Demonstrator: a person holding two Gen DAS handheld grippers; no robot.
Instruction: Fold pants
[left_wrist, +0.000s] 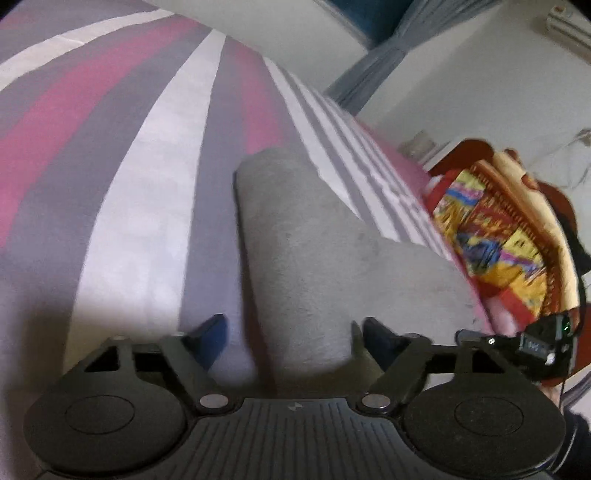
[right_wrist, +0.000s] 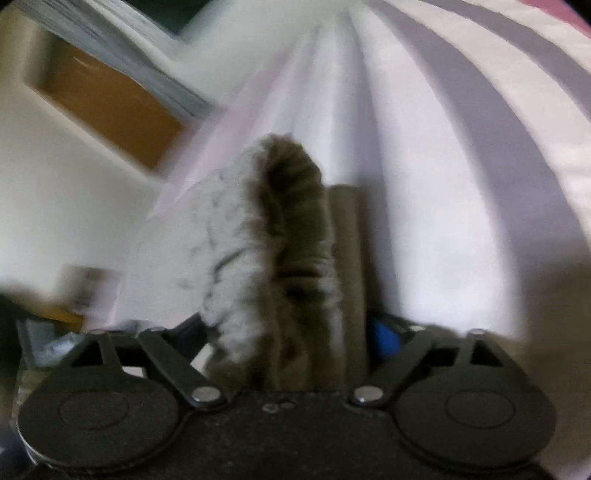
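The soft grey fleece pants (left_wrist: 306, 258) lie on the bed's pink, grey and white striped sheet (left_wrist: 122, 184), one leg running toward 12 o'clock from the left gripper (left_wrist: 291, 332). Its jaws stand wide apart with the cloth between them; whether they pinch it I cannot tell. The right gripper (right_wrist: 291, 332) has bunched, fuzzy fabric (right_wrist: 273, 251) gathered between its jaws, seemingly pinched, probably so the edge can be carried over for a fold. A bright patterned blanket (left_wrist: 498, 236) sits at 3 o'clock. No legible writing or labels show.
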